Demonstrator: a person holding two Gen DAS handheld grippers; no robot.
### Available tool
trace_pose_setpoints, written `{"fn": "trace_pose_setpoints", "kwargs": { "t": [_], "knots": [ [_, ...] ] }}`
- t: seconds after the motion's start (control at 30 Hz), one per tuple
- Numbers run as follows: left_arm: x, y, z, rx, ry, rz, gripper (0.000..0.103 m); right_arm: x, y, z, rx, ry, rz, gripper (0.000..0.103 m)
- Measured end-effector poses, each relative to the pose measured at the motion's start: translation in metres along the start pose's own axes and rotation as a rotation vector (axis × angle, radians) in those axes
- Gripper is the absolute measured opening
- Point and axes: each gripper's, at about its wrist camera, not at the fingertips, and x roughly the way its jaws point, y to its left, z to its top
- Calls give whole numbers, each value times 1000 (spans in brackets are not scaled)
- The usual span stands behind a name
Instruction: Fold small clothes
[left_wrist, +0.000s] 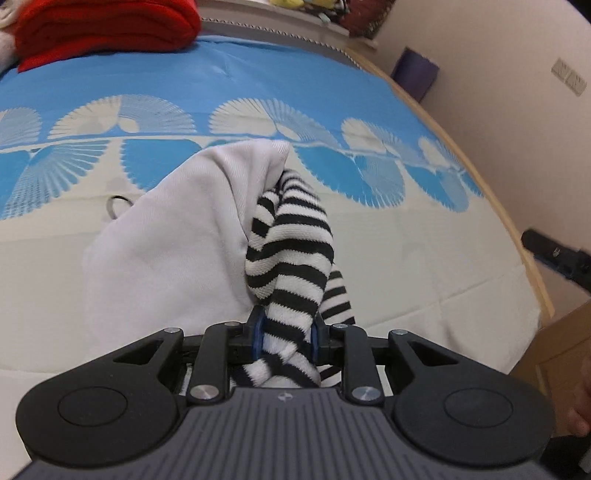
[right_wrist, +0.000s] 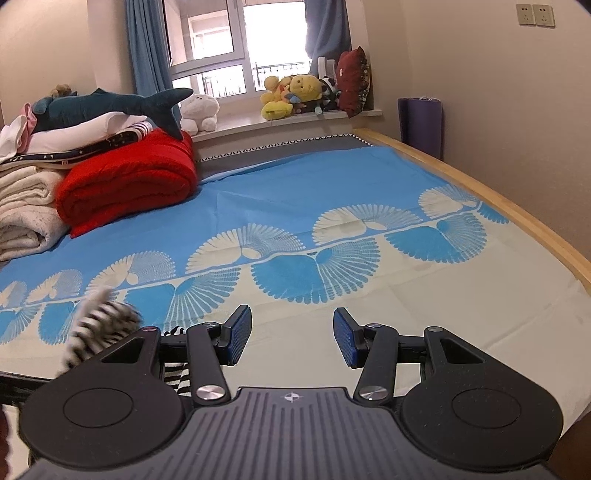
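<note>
My left gripper (left_wrist: 286, 338) is shut on a small garment with black-and-white striped sleeves (left_wrist: 291, 254) and a white body (left_wrist: 173, 251). It holds the garment up off the bed, and the white part hangs to the left. My right gripper (right_wrist: 292, 341) is open and empty, above the cream part of the bed sheet. In the right wrist view the striped garment (right_wrist: 101, 325) shows blurred at the lower left, beside the right gripper. The right gripper's tip (left_wrist: 554, 254) shows at the right edge of the left wrist view.
The bed has a blue and cream sheet (right_wrist: 332, 192) with fan patterns and a wooden edge (right_wrist: 480, 192) on the right. A folded red blanket (right_wrist: 129, 181) and stacked linens with a plush shark (right_wrist: 110, 105) lie at the far left. Plush toys (right_wrist: 291, 94) sit on the windowsill.
</note>
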Motion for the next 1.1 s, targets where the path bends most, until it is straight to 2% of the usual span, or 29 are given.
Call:
{"fn": "trace_pose_setpoints", "kwargs": {
  "t": [0.03,0.07,0.1,0.13,0.2,0.27,0.33,0.43,0.57,0.63,0.7,0.83,0.9,0.93,0.97,1.0,1.1],
  "knots": [
    [4,-3,0,-1,7,-18,28,1,1,0,-2,3,-2,51],
    [4,-2,1,-23,11,-67,32,1,1,0,-3,5,-4,51],
    [1,-2,1,-42,6,-111,41,2,1,0,-2,6,-4,51],
    [-6,0,3,-52,-16,-151,44,2,3,0,0,9,-3,51],
    [-27,6,6,-39,-88,-168,52,4,4,-1,1,14,4,51],
    [-52,26,8,-62,-167,-156,55,5,10,-1,0,13,16,51],
    [-70,49,8,-126,-201,-141,55,6,16,-1,1,14,30,51],
    [-90,88,5,-201,-218,-60,55,9,30,-3,7,19,60,51],
    [-108,125,-3,-222,-203,36,55,12,59,-9,-1,46,158,51],
    [-116,138,-3,-211,-195,60,55,22,76,-14,3,115,258,51],
    [-123,145,-6,-193,-194,71,55,39,95,-24,-15,246,334,51],
    [-125,151,-8,-173,-174,77,55,71,129,-51,-132,471,312,51],
    [-122,148,-10,-161,-163,69,55,76,139,-61,-193,520,304,49],
    [-122,145,-12,-153,-158,65,55,76,142,-64,-224,524,304,35],
    [-118,141,-12,-144,-146,60,55,73,141,-65,-246,518,302,14],
    [-116,136,-12,-136,-138,54,55,69,137,-62,-244,502,316,8],
    [-104,120,-11,-103,-110,9,55,49,104,-43,-82,418,419,5]
  ]
}}
